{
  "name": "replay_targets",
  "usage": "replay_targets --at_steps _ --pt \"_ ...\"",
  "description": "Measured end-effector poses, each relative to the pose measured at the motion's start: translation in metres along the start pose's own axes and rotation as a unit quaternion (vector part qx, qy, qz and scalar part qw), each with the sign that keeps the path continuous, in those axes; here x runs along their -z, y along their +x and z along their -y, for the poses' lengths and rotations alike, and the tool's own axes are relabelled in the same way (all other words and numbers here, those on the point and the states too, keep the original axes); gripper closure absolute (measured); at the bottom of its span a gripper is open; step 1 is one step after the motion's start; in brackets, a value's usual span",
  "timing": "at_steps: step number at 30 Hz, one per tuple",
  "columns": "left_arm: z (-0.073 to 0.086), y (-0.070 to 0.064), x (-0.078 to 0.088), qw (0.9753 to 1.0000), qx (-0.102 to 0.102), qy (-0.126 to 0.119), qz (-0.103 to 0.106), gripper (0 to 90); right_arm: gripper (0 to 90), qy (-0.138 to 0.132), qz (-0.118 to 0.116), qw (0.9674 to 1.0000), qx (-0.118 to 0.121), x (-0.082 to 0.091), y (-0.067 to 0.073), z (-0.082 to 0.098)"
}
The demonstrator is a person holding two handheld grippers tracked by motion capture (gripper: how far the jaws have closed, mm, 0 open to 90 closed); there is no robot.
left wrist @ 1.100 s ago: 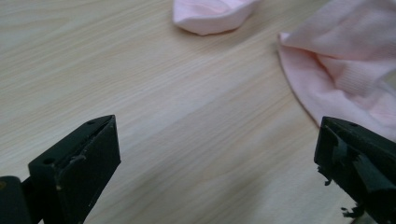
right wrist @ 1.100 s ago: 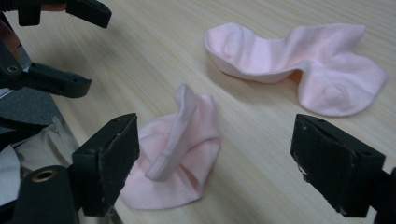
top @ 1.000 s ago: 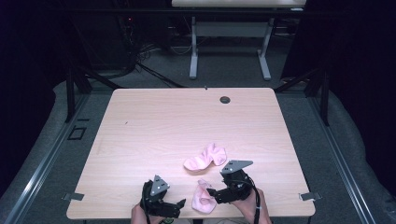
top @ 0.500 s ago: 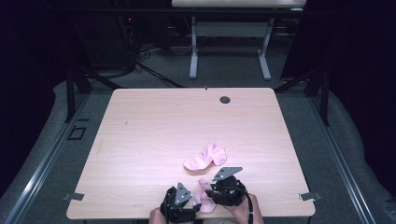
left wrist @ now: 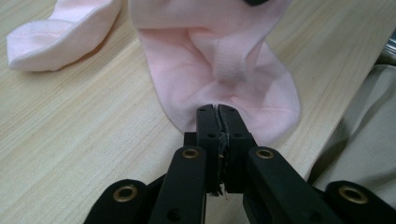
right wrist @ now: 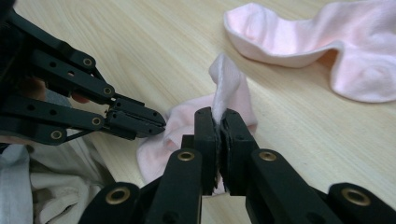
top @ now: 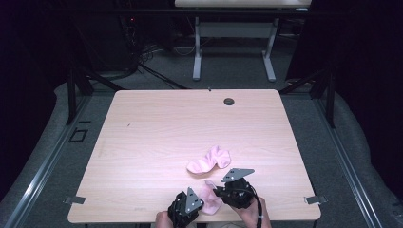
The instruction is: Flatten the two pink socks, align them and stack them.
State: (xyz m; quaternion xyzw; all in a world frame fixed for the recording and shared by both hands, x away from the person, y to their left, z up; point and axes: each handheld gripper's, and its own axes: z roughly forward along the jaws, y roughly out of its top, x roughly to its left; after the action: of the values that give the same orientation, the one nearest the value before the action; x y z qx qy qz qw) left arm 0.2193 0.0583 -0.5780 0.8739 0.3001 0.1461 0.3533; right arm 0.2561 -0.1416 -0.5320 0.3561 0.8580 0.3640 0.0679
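Near sock (top: 209,198) on worktop (top: 157,142) at its near edge; far sock (top: 209,160) just behind it. Left hand-held gripper (top: 196,204) left of near sock, right hand-held gripper (top: 217,192) right.

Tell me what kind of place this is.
Probably a lab or recording studio: a bare wooden table inside a dark curtained enclosure, cables on the grey carpet behind it, and a second desk frame beyond.

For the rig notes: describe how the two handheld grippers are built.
The left gripper and right gripper are black, with jointed link arms and brass-coloured pivot pins behind flat fingers. Each carries a grey three-cornered plate; a black cable trails from the right one.
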Motion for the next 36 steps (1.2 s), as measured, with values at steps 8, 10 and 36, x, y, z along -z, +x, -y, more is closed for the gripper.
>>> replay_targets --at_steps 8,10,36 --pt "0.001 0.007 0.006 0.9999 0.008 -0.005 0.006 89.7 86.0 -0.028 0.009 0.9994 -0.015 0.022 -0.01 -0.001" --pt "0.001 0.011 0.01 0.9999 0.012 -0.01 0.007 89.7 85.9 -0.034 0.009 0.9992 -0.02 0.026 -0.013 0.0" --pt "0.006 0.059 0.023 0.999 0.037 -0.002 -0.025 49.6 55.4 0.006 0.049 0.9986 -0.017 0.012 -0.041 0.033"
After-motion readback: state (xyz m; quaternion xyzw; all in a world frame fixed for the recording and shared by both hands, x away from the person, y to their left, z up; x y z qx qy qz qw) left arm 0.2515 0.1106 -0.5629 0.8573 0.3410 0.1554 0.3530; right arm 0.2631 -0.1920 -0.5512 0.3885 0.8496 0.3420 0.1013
